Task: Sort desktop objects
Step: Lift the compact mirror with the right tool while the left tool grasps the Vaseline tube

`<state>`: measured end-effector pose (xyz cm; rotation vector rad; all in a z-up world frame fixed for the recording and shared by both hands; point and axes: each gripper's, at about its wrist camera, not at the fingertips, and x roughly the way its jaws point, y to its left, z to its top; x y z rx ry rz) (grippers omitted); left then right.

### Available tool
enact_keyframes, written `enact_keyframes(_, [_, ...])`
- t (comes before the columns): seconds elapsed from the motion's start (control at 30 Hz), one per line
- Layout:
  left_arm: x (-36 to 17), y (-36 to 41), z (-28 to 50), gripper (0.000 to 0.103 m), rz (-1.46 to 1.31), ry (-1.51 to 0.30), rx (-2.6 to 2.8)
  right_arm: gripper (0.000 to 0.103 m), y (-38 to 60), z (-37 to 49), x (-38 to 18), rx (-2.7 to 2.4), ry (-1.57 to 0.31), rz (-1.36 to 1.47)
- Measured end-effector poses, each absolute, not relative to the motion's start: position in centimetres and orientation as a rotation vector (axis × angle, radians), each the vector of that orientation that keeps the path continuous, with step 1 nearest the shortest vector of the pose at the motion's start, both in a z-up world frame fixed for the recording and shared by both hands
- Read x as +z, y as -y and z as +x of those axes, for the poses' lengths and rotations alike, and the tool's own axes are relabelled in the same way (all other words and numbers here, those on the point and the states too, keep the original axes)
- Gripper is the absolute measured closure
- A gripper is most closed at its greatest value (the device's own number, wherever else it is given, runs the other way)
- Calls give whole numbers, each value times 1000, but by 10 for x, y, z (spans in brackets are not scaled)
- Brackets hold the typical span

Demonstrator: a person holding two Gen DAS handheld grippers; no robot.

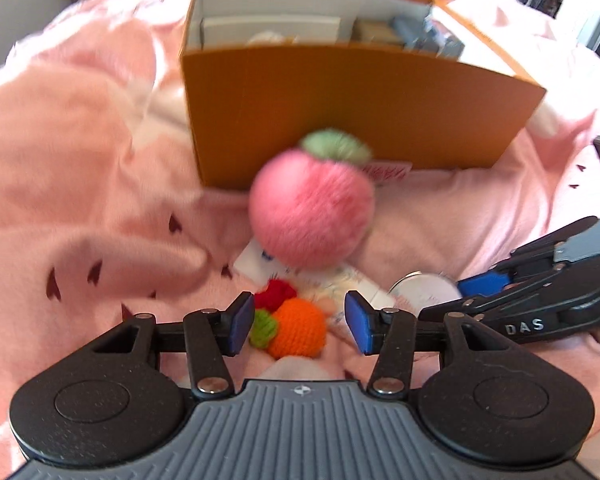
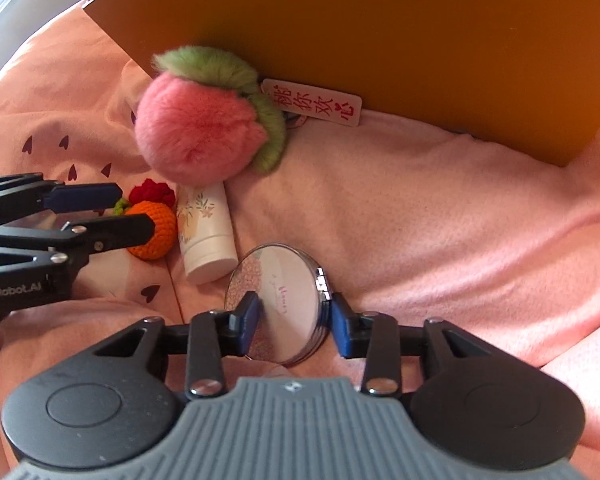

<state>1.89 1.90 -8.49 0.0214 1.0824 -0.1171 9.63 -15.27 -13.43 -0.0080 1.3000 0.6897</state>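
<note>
Nearest to me, my left gripper [image 1: 296, 322] has its fingers spread wide around the orange crochet fruit [image 1: 298, 332], which lies on the pink blanket [image 1: 80, 168] between the blue pads; the left pad is right against its green leaf, the right pad stands clear of it. A small red crochet piece [image 1: 276, 293] sits just beyond the orange one, touching it.

My right gripper [image 2: 294, 322] has its fingers narrowed onto the round compact [image 2: 278, 302]. The left pad presses on its face and the right pad sits at the hinged edge, so the compact stands tilted between them above the blanket.

Just past the compact lies a white tube [image 2: 206, 234] with a flower print, on its side, its cap end pointing toward me and close to the compact's rim. The orange fruit lies just left of the tube, beside it.

Farther on, a fluffy pink peach [image 2: 198, 136] with green leaves rests over the far end of the tube. A white tag [image 2: 312, 102] with red Chinese characters lies beside the peach, against the foot of the box.

Farthest stands the orange box [image 1: 340, 108], open at the top, its near wall upright on the blanket. Inside it I see white cartons and some grey and tan items, too blurred to name.
</note>
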Motion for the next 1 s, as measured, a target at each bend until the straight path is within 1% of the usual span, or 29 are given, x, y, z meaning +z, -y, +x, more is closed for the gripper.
enact_keyframes(0.07, [-78,-14,26,45,41,-1055,-152,78,156,95,-128,693,-1294,18])
enact_keyframes(0.17, [-69,-4,25,45,89,-1025,-214,85,160,90,-114,707,-1273,47])
enact_keyframes(0.23, [-67,4,26,45,124,-1012,-244,87,161,85,-102,705,-1244,31])
enact_keyframes(0.33, [-71,14,28,45,171,-1019,-261,87,162,79,-78,678,-1159,-54])
enact_keyframes(0.4, [-78,24,32,45,199,-1057,-252,87,164,79,-63,637,-1095,-125])
enact_keyframes(0.53, [-90,34,36,45,223,-1133,-231,87,171,83,-56,541,-1004,-264])
enact_keyframes(0.77, [-113,46,47,43,254,-1202,-204,87,169,88,-68,555,-1040,-257])
enact_keyframes(0.83, [-116,49,48,40,273,-1195,-192,87,164,85,-71,562,-1035,-271])
enact_keyframes(0.9, [-118,52,48,40,302,-1186,-175,87,162,86,-73,568,-1038,-271])
enact_keyframes(1.0, [-123,56,50,35,333,-1182,-154,86,160,89,-79,579,-1073,-235])
